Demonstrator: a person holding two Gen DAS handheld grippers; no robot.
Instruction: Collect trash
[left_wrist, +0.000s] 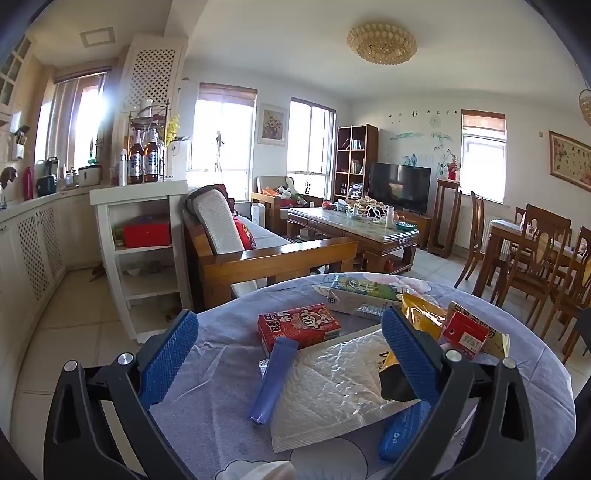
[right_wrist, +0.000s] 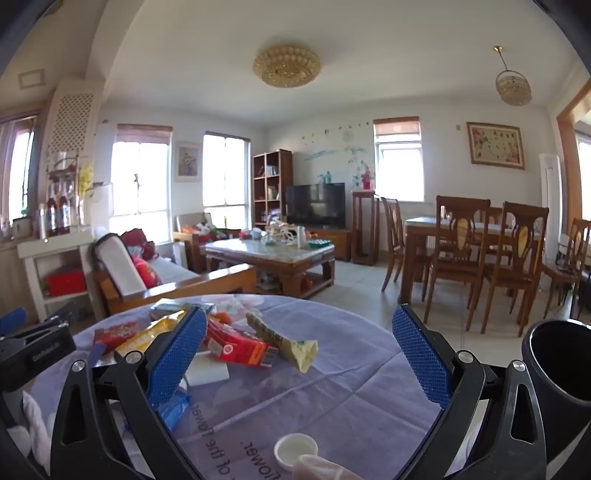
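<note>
The black bin (right_wrist: 561, 373) beside the table (right_wrist: 332, 369) shows only a dark inside, the trash lies on the cloth, a red carton (left_wrist: 299, 325), a blue roll (left_wrist: 273, 380) and a silver bag (left_wrist: 332, 384), and my left claw (left_wrist: 290, 354) and right claw (right_wrist: 299, 358) are both wide open, holding nothing.

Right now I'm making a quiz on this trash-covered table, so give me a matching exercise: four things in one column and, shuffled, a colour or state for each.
Things:
1. milk carton
2. rolled bag
3. padded mailer
4. left tool

Colours or states:
A. silvery, crinkled, lying flat
B. open, holding nothing
C. red, with a cartoon face
D. blue, lying against the mailer's edge

Pairs: 1-C, 2-D, 3-A, 4-B
</note>
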